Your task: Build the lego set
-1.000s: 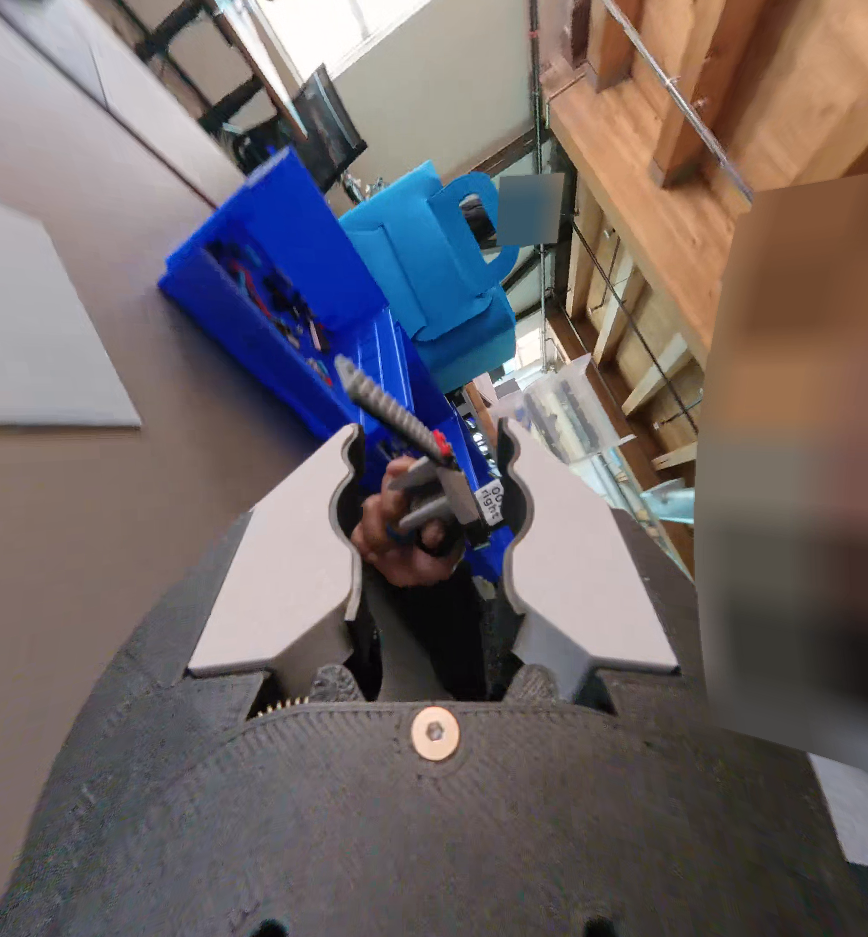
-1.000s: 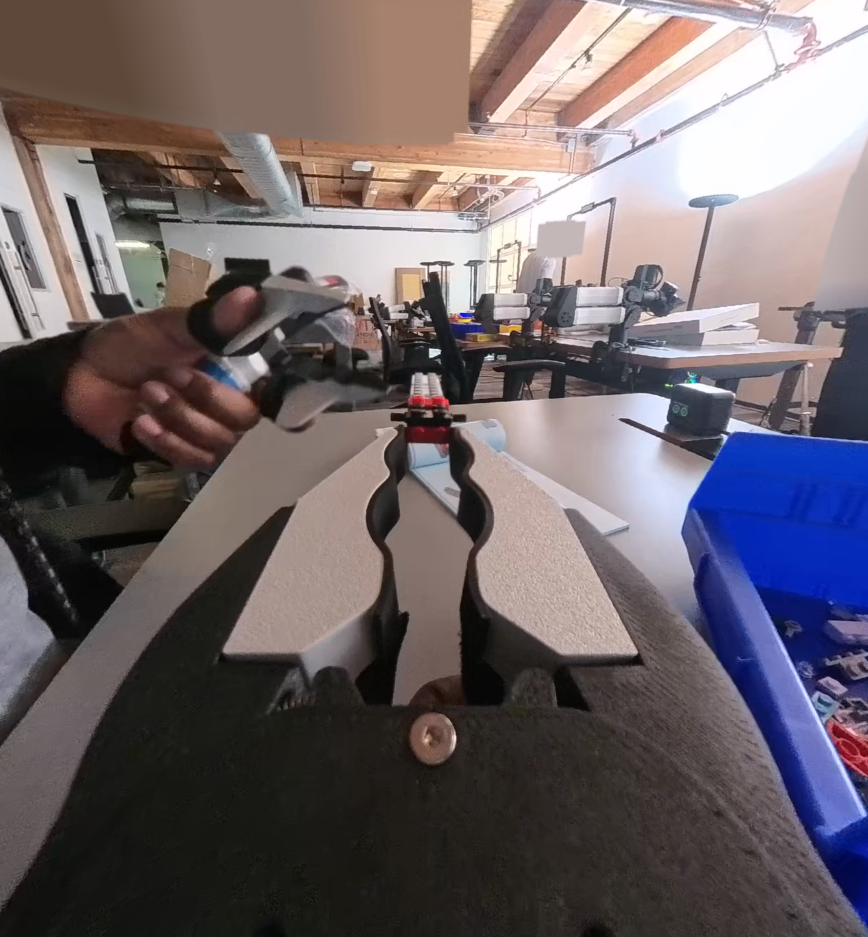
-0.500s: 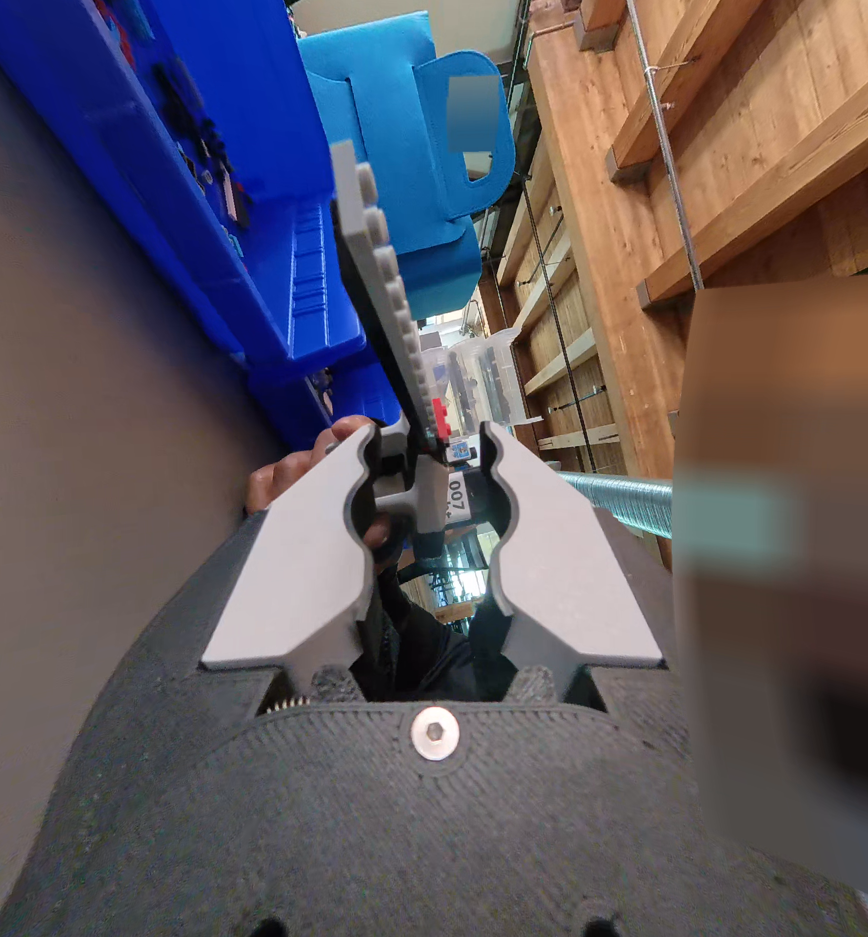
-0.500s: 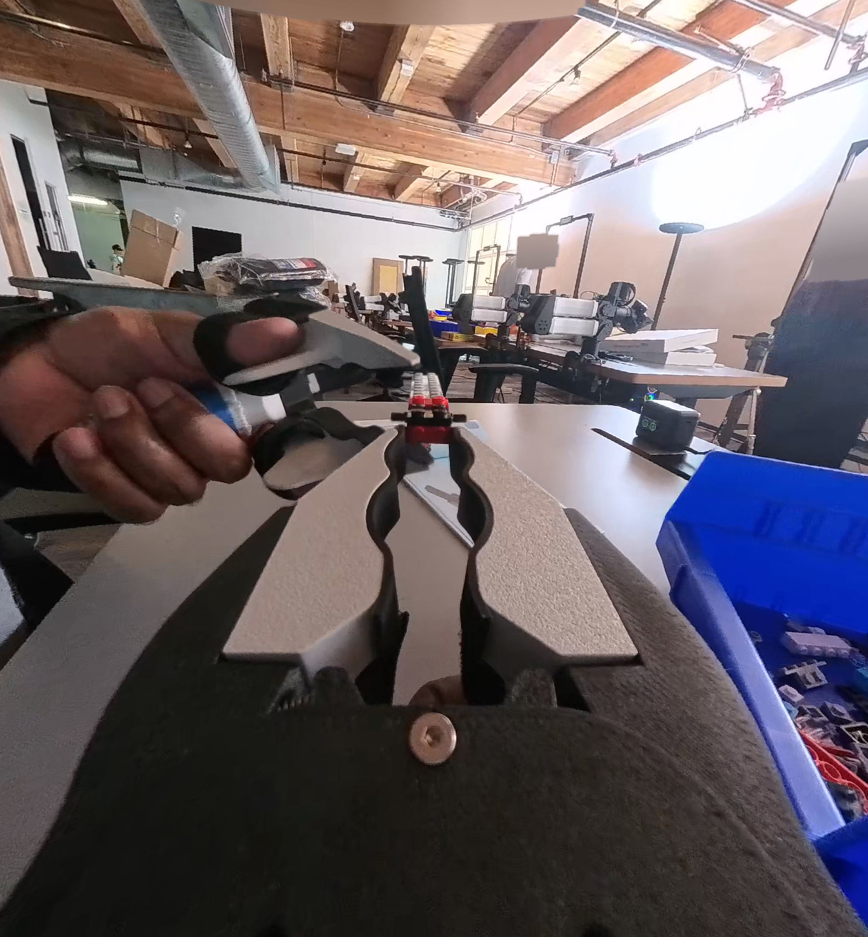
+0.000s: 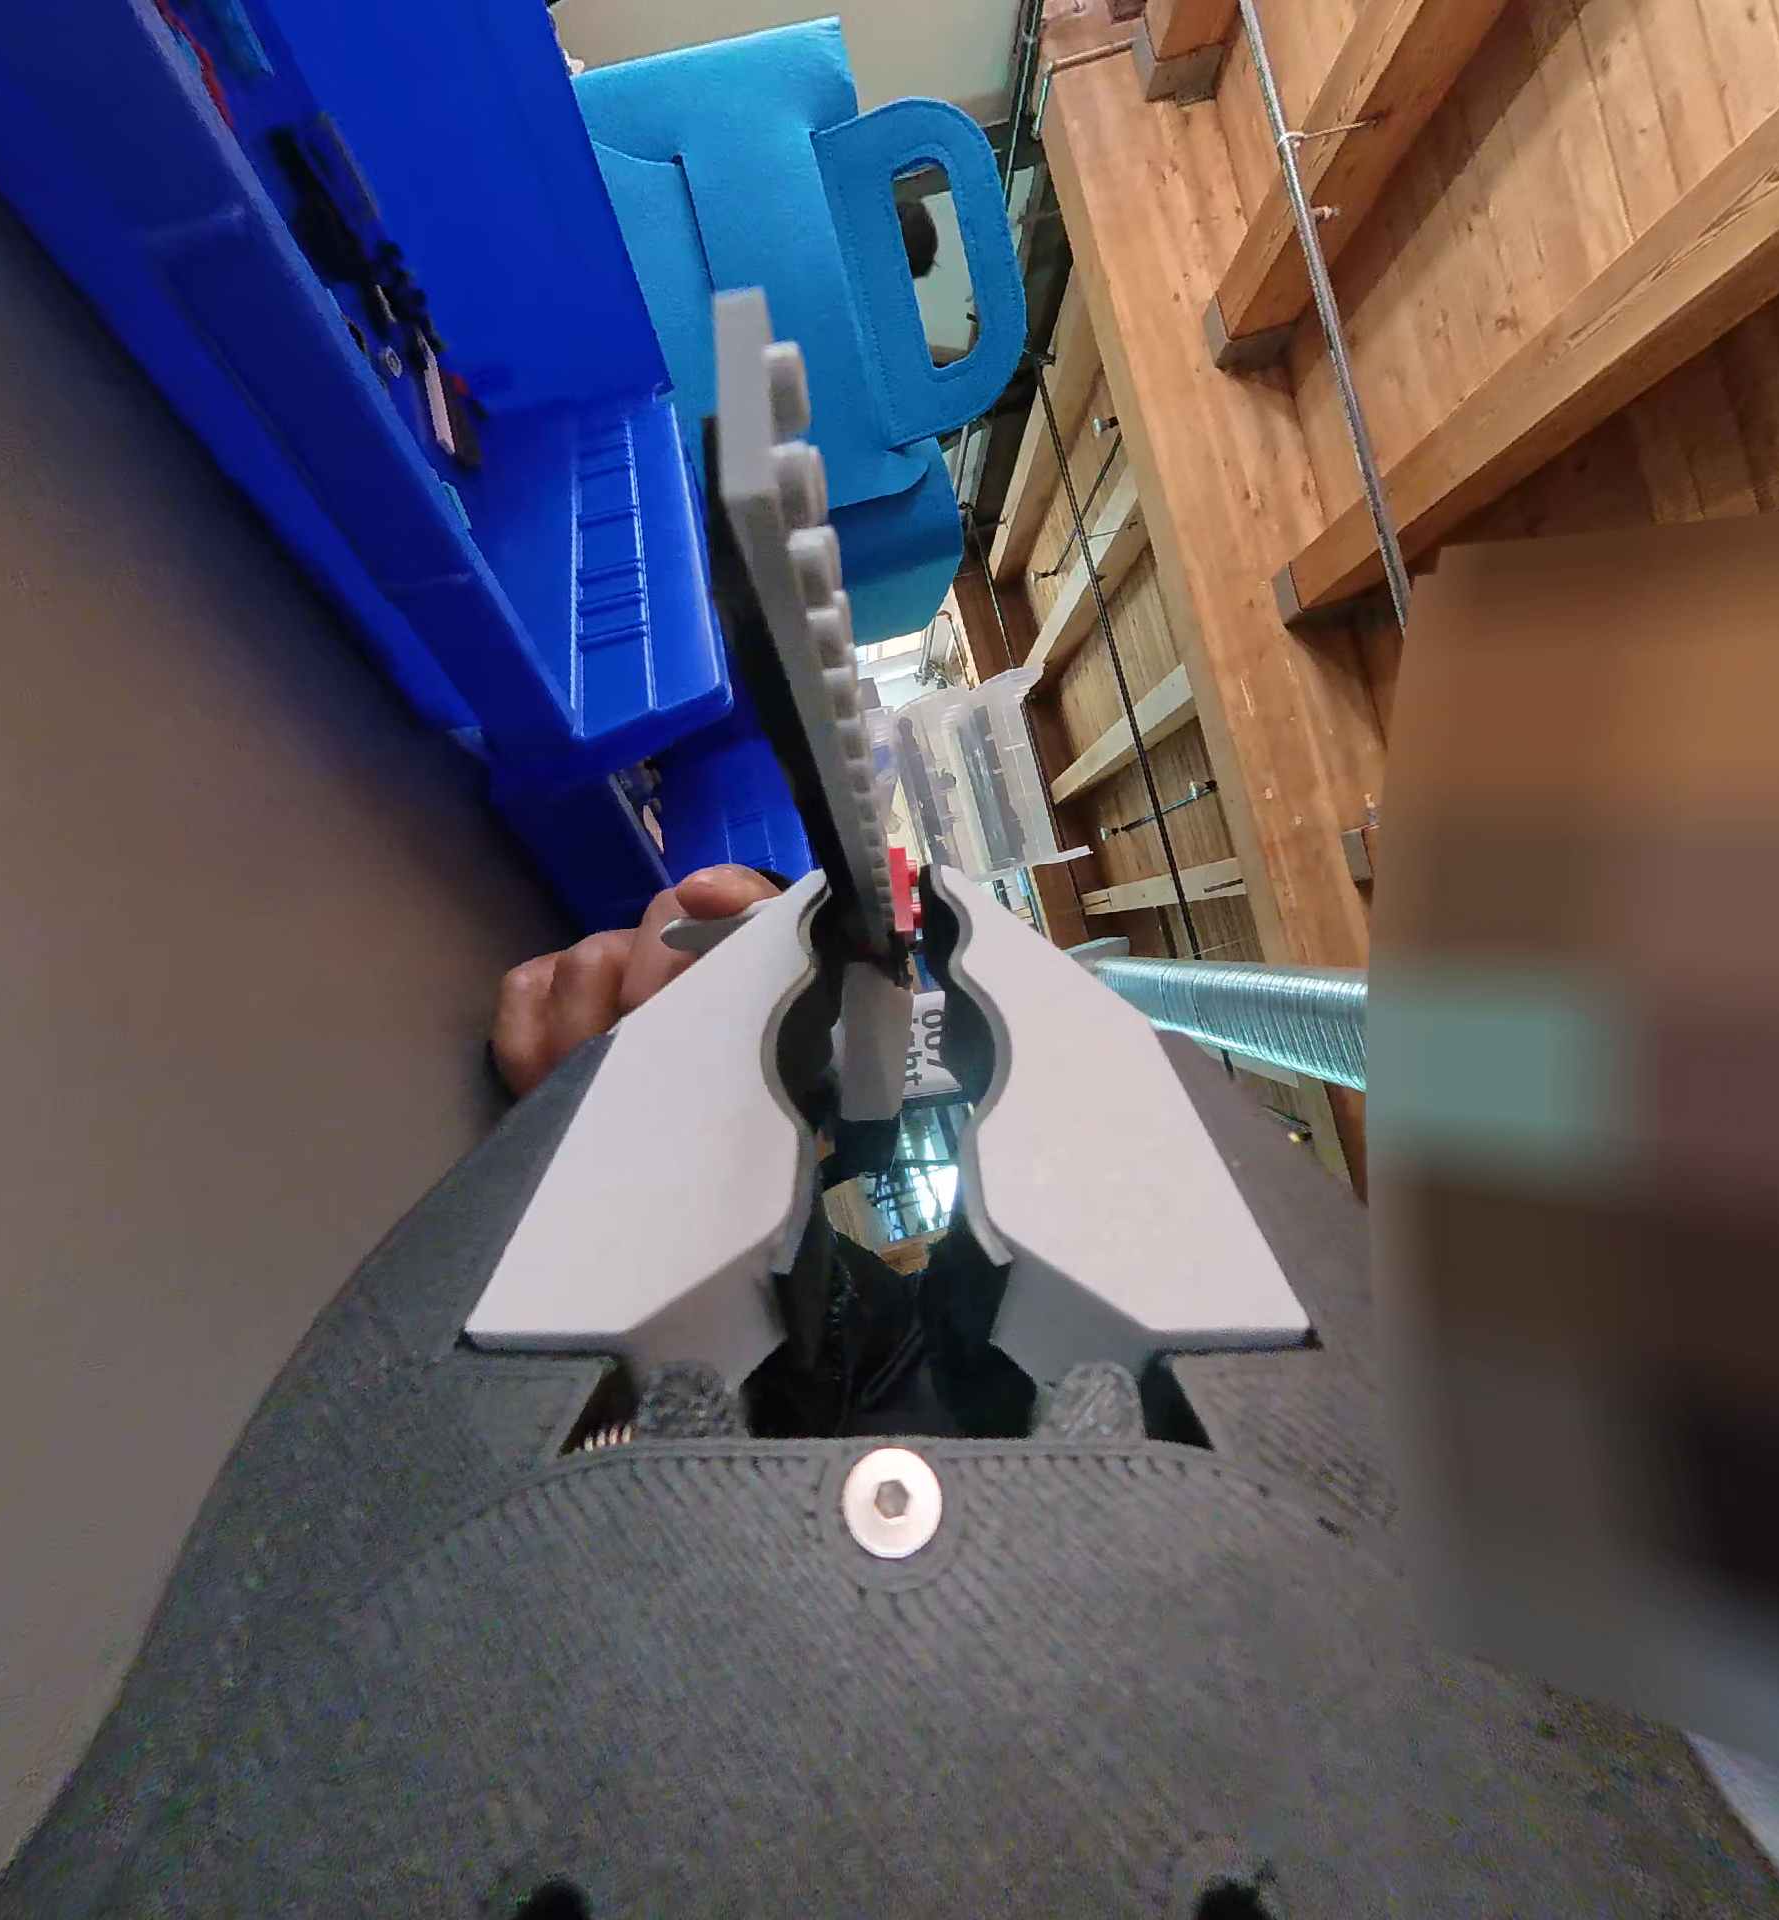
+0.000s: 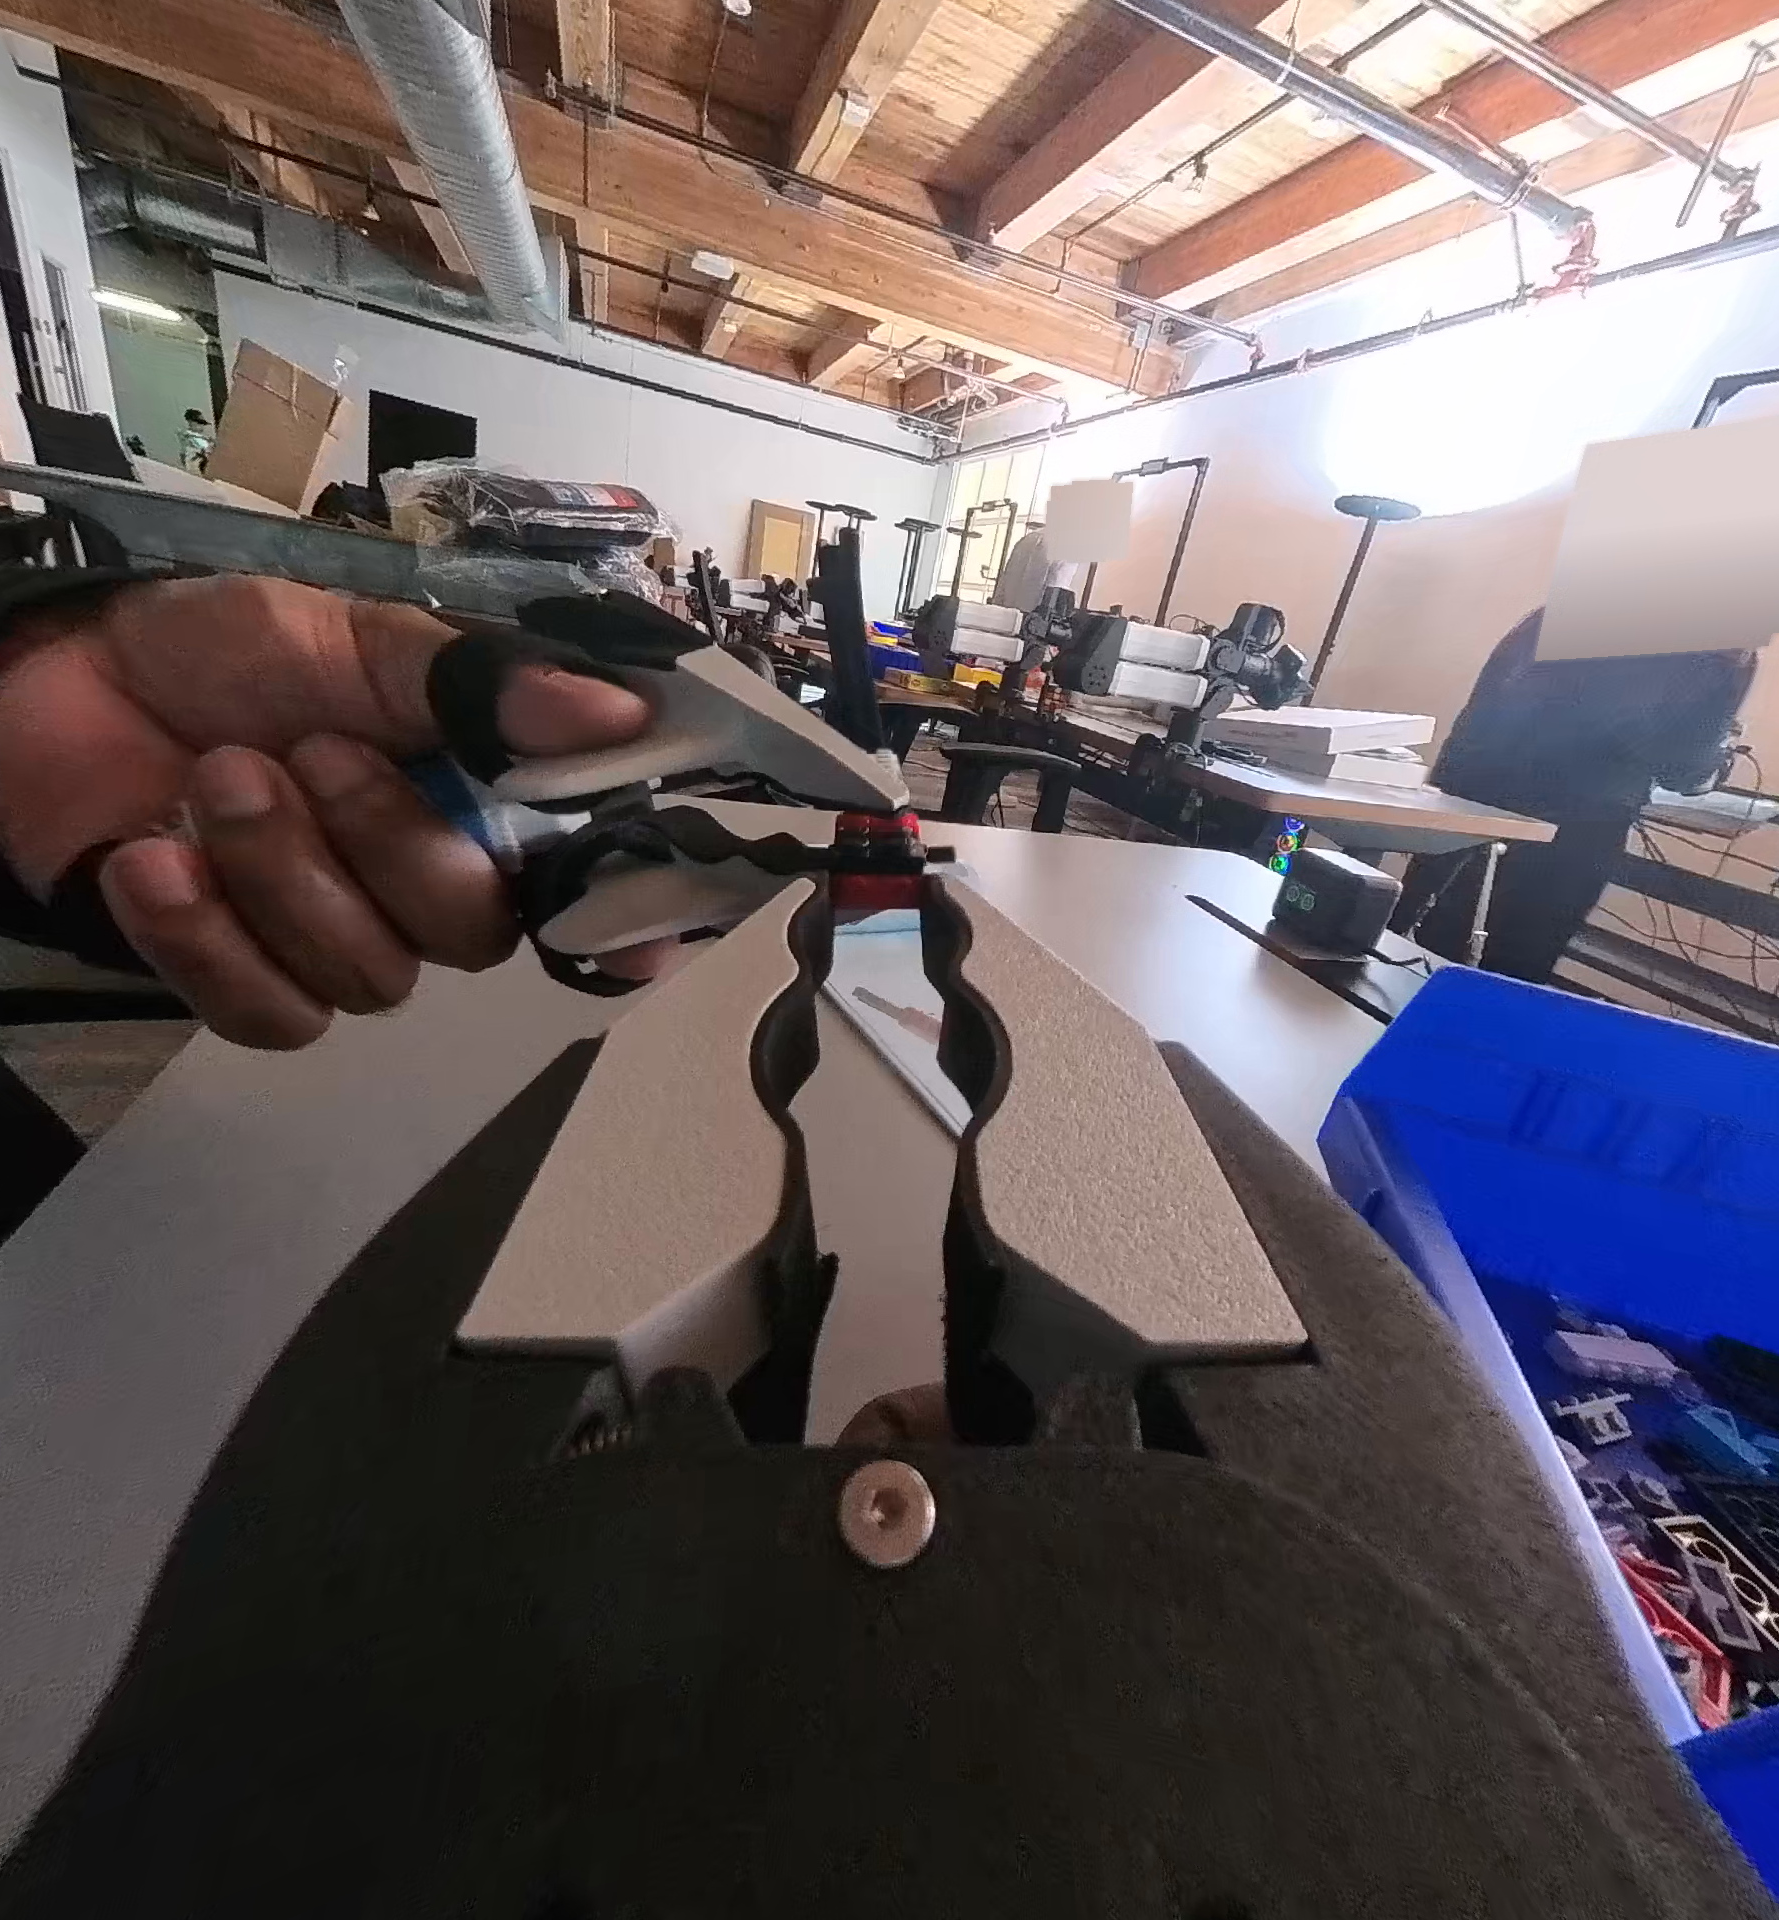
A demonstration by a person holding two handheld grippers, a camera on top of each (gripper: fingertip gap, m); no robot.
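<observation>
The right claw (image 6: 872, 894) is clamped on a small red-and-black lego assembly (image 6: 872, 883), pinched at the very tips of its two pale, grainy-textured fingers (image 6: 1093, 1143), whose inner edges are wavy and lined with dark rubber. The assembly sits at twelve o'clock from the claw's bolt, raised above the worktop (image 6: 241, 1195).

The left claw (image 5: 880, 925) has its fingers drawn nearly together around the same build. Seen from there it is a long grey studded lego plate (image 5: 791, 540) over a black layer, running up toward twelve o'clock, with a red brick (image 5: 903, 883) at its base between the fingertips. Whether those tips actually bite the piece cannot be told. In the right wrist view this claw (image 6: 864, 821) comes in from nine o'clock, held by a bare hand (image 6: 241, 790) with a black strap loop over one finger.

Both claw bodies are dark, ribbed printed plastic with a silver hex bolt. A white sticker on the right claw bears writing, partly hidden.

Farther out, a glossy blue plastic bin (image 6: 1643, 1195) of loose pieces stands at four o'clock on the smooth grey worktop, and a flat white sheet (image 6: 906, 1049) lies just beyond the fingertips. A light-blue felt bag (image 5: 812, 260) stands behind the bins in the left wrist view.
</observation>
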